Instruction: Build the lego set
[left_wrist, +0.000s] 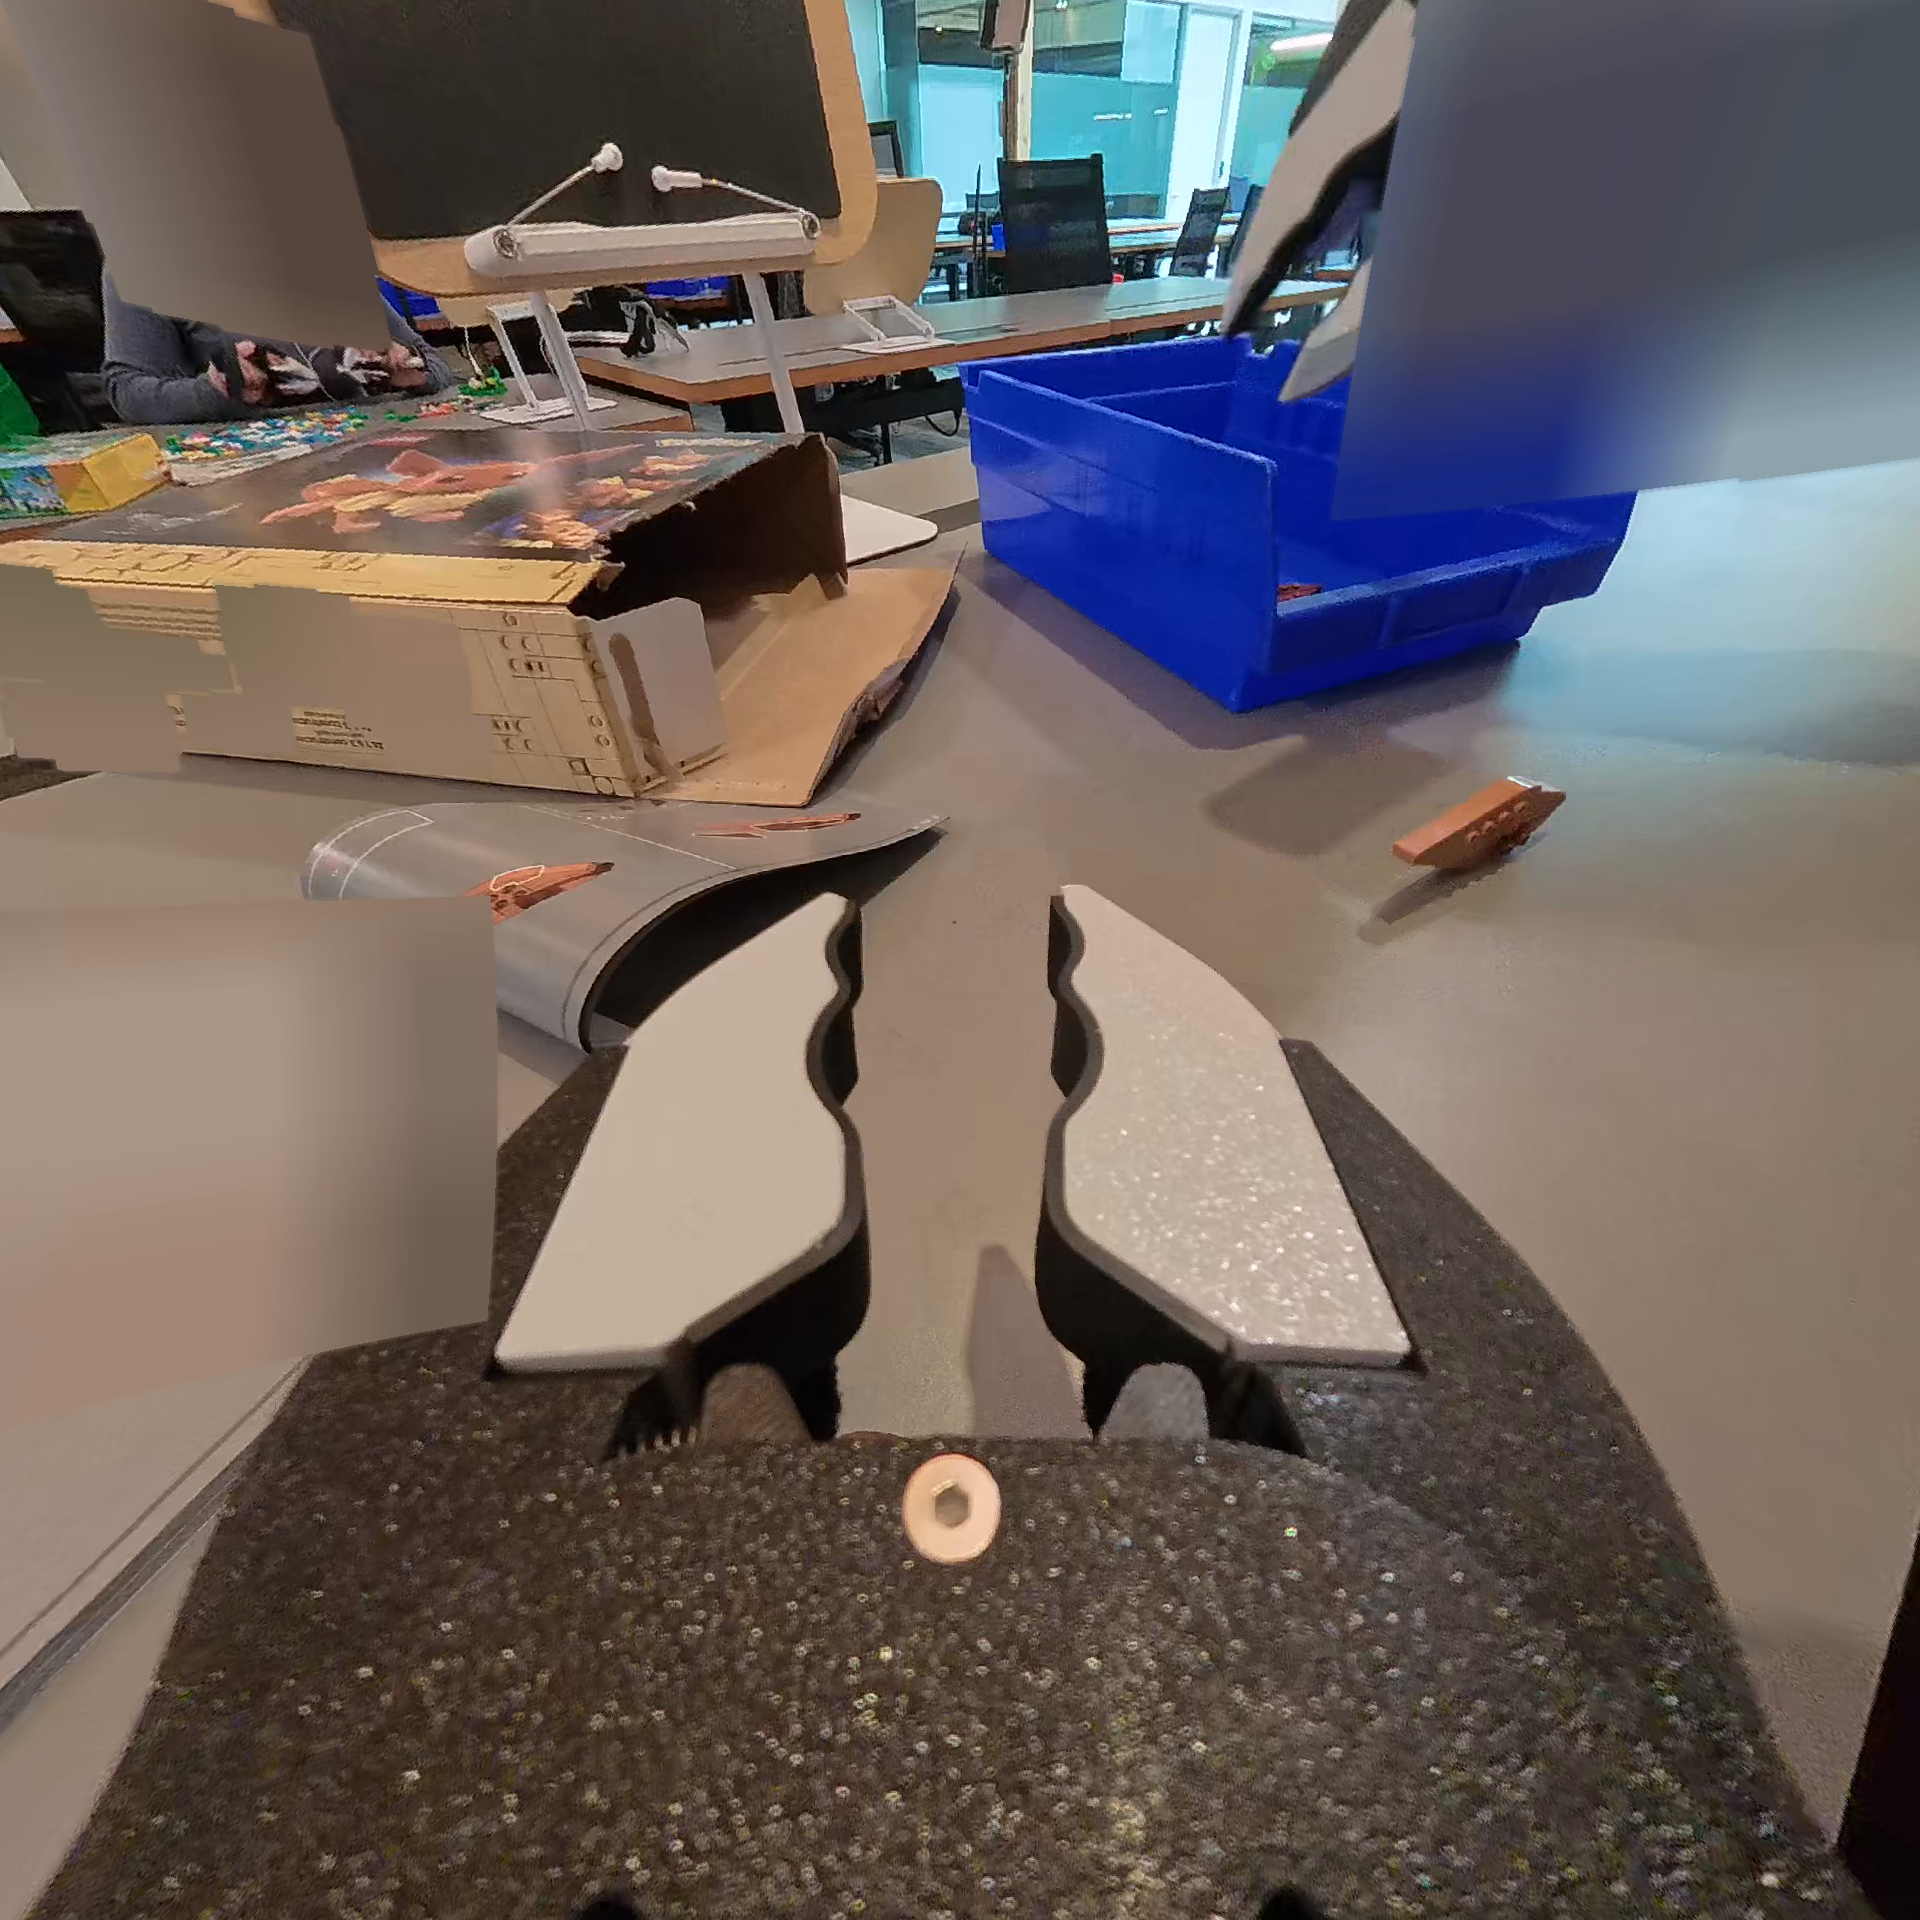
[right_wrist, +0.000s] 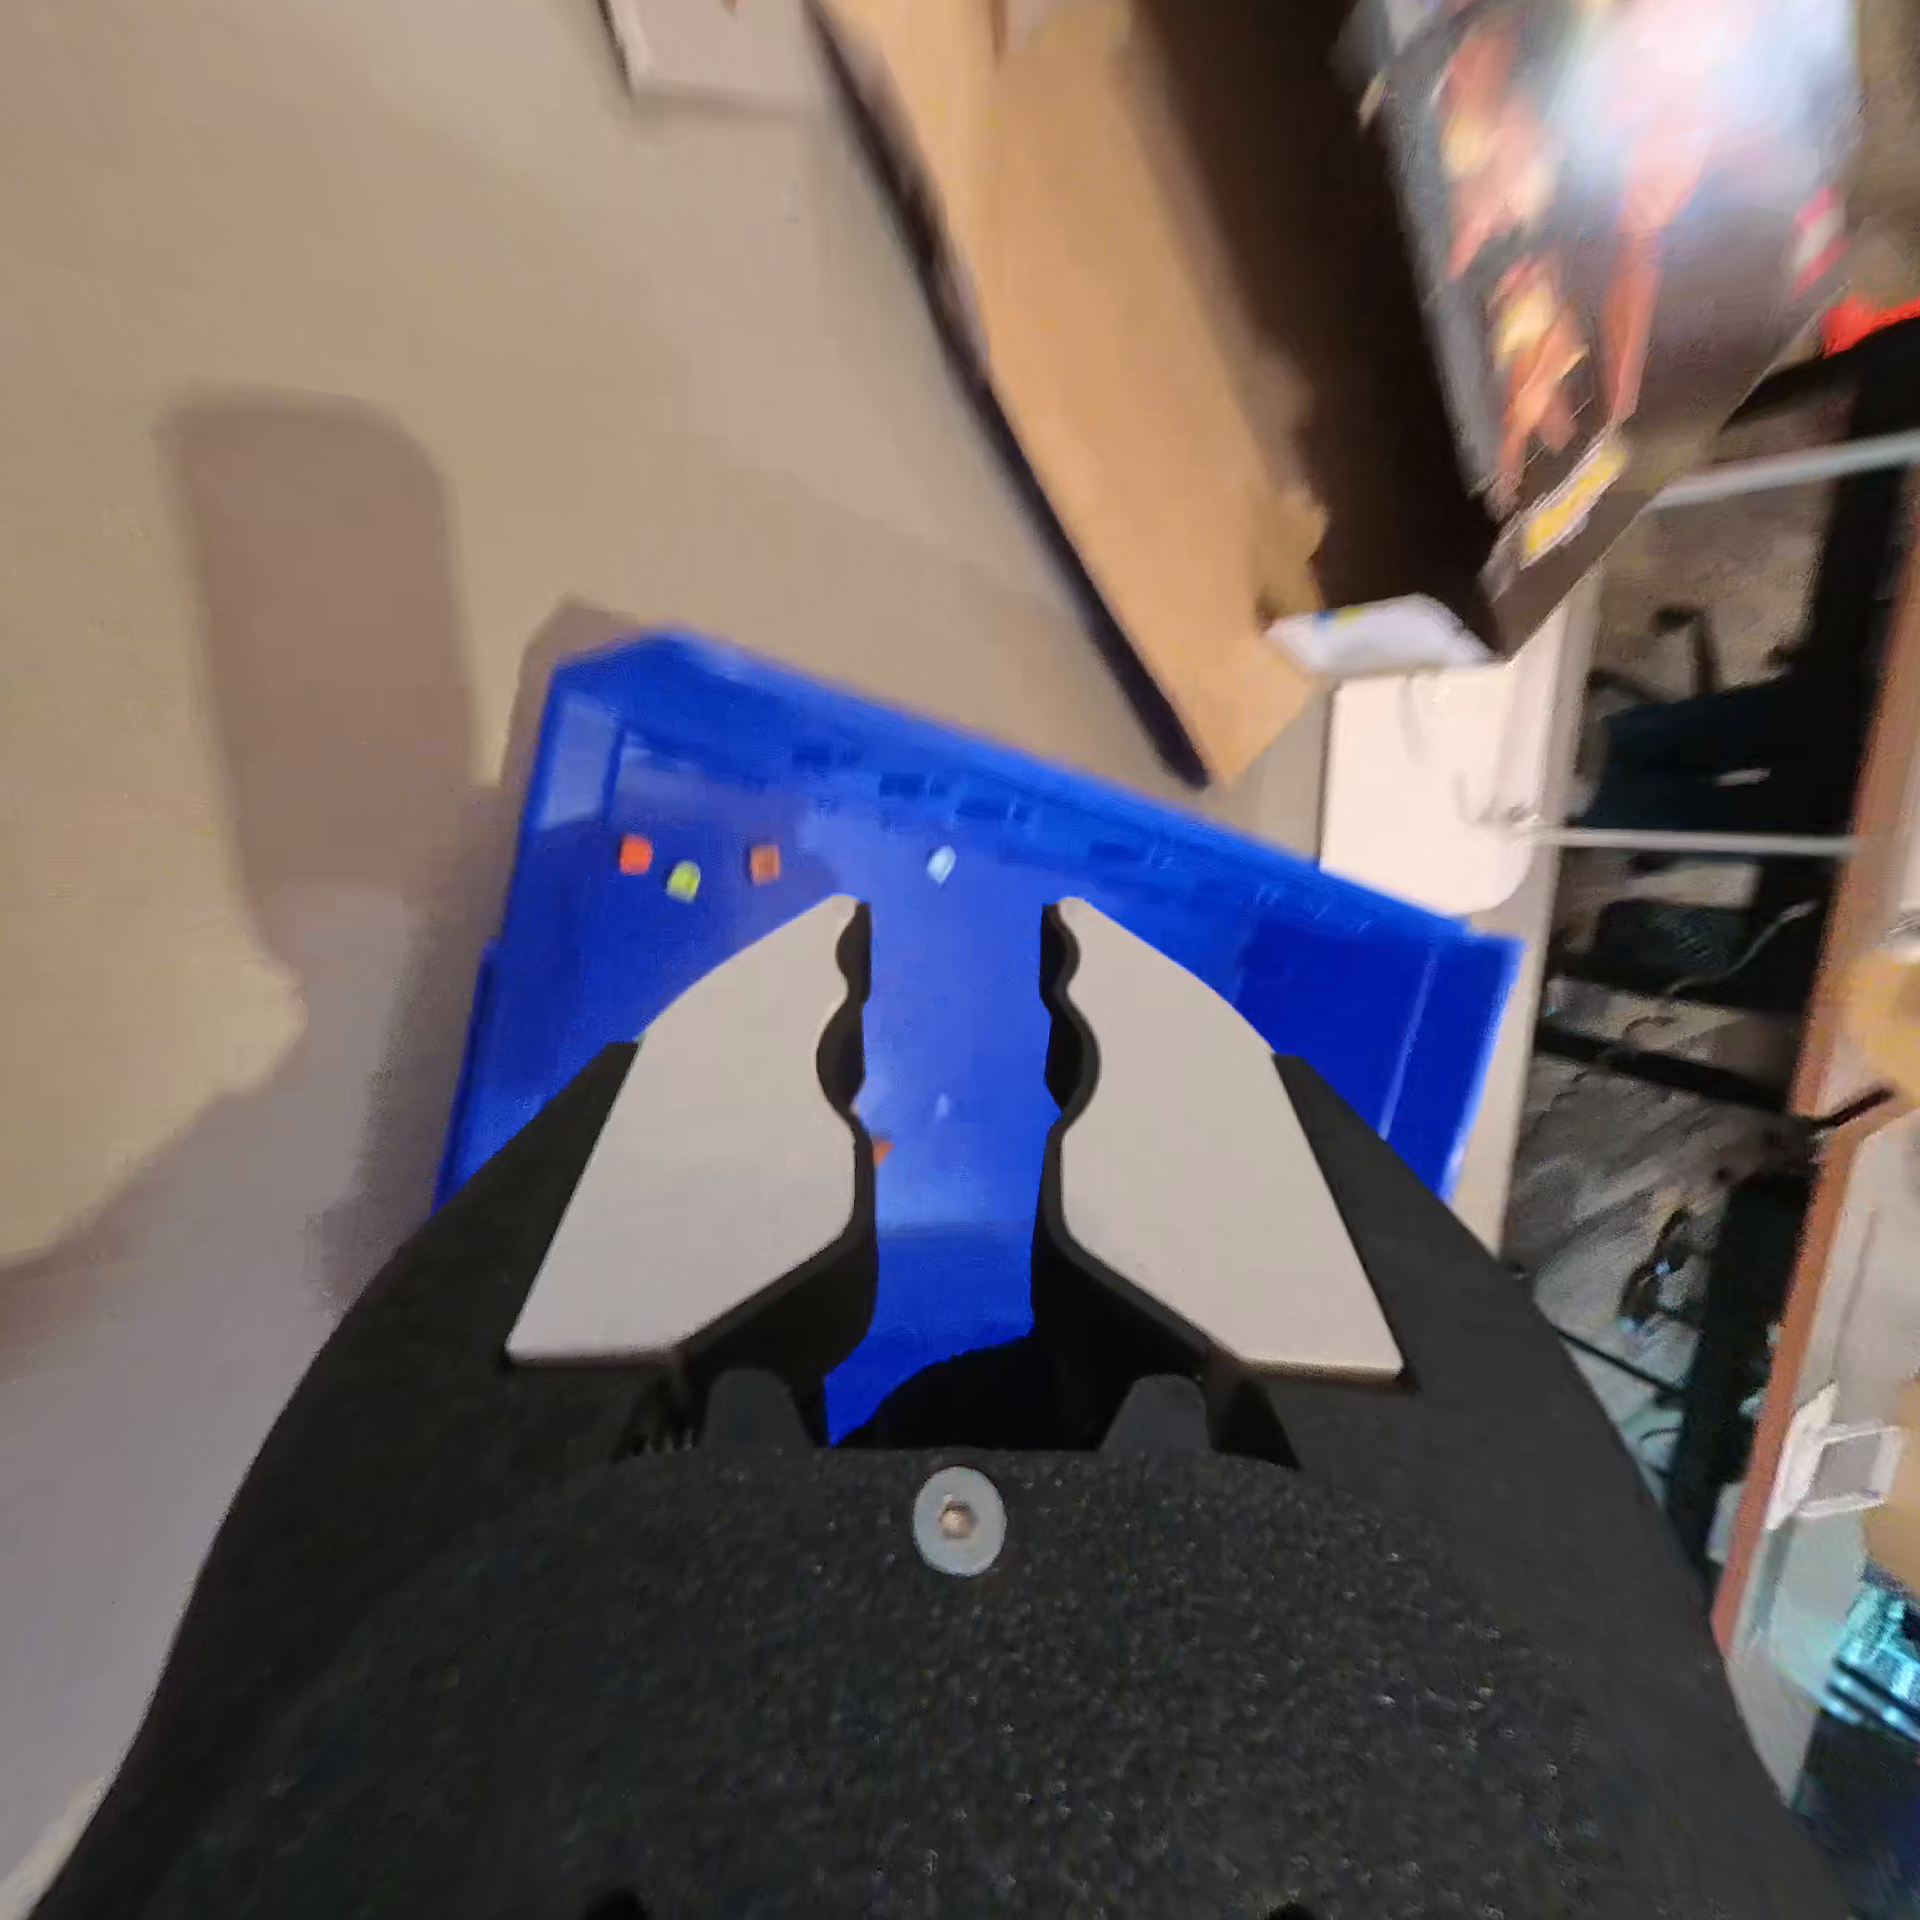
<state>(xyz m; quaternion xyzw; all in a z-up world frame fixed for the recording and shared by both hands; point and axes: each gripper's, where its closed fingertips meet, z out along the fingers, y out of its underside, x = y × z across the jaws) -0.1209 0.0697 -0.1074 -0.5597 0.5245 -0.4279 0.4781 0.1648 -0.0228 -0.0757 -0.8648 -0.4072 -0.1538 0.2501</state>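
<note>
Blue plastic bin (right_wrist: 665, 727) below the bare, parted right hand-held gripper (right_wrist: 951, 920)

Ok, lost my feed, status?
Left gripper open, low over table. Right gripper open above blue bin. Brown brick loose nearby.

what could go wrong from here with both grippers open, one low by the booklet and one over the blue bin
1. The left gripper sits low beside the curled booklet; sweeping left might snag its lifted page.
2. The right gripper hangs above the blue bin; dropping could knock its rim.
3. The brown brick piece lies loose and might get nudged.
</note>
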